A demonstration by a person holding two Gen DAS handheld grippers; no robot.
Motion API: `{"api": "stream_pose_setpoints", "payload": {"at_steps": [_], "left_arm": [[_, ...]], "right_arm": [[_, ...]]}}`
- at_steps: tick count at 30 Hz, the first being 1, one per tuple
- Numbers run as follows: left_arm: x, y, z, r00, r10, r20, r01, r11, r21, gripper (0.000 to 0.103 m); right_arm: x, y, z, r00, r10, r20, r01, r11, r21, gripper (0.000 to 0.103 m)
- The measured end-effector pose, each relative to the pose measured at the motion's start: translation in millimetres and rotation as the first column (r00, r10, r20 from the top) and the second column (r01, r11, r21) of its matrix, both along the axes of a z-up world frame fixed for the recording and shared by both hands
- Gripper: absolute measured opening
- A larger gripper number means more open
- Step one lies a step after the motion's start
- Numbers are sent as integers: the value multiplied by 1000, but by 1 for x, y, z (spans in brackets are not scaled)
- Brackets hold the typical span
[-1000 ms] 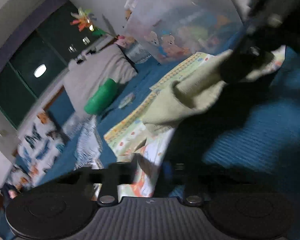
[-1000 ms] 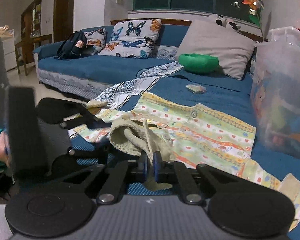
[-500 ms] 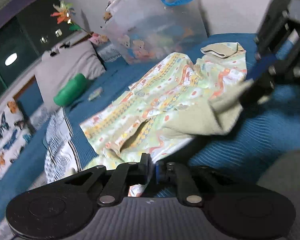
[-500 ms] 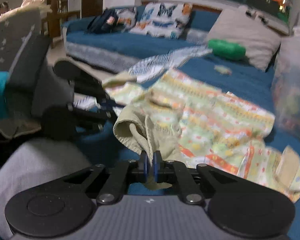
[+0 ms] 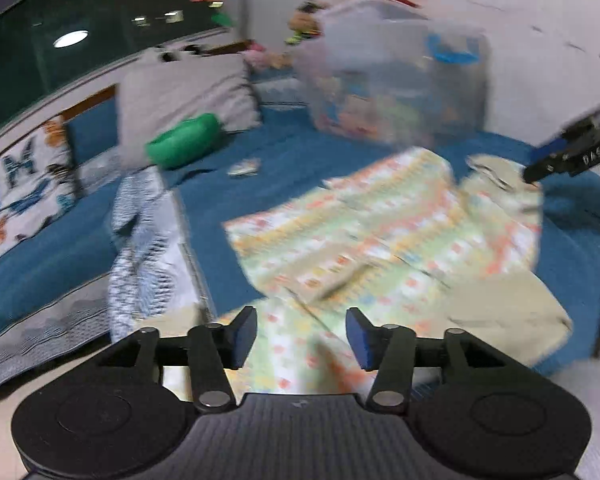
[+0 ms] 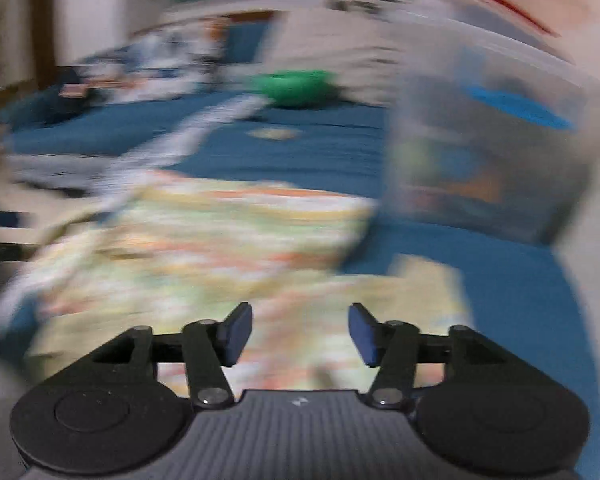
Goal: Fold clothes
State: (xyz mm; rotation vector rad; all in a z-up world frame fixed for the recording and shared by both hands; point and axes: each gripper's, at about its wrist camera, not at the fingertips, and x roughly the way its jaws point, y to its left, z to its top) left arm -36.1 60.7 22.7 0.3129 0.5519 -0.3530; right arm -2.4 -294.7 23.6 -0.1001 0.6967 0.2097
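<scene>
Both claws had just let go: the left gripper (image 5: 298, 336) and the right gripper (image 6: 300, 334) hung with fingers spread wide and nothing between them, where half a second earlier each had pinched the patterned garment (image 5: 380, 248). It lay spread on the blue sofa seat (image 5: 40, 248), its plain beige lining turned up at the near right corner, so one fold was probably finished. From the left view, the right gripper (image 5: 572, 152) sat at the garment's far right edge. A clear storage box (image 5: 396, 84) crowded the far side; open blue seat remained left of the garment, beside a striped cloth (image 5: 148, 240).
</scene>
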Motion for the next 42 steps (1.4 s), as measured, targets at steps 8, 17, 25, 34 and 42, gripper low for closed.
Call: {"api": "stream_pose_setpoints", "payload": {"at_steps": [8,17,25,34,42], "left_arm": [[48,-17,-14,992,125,-36,-127,990,-65,61],[75,-49,-40,990,122,-76,-124,992,-17,62],[100,-42,-36,978,187,-93,-189,982,-9,69],[177,-18,-8,937,321,-137,-333,939,-84,86],[248,-7,-27,898,314,-306,-362,925,-114,92]], "right_arm": [[61,-60,-46,956,-281,-89,284,959,20,65],[29,-65,-33,934,-355,45,358,932,-57,5],[21,-79,-24,894,-443,66,448,889,-100,19],[96,-51,-5,972,-231,-48,236,955,179,61],[179,-38,-41,970,-162,-182,214,923,320,63]]}}
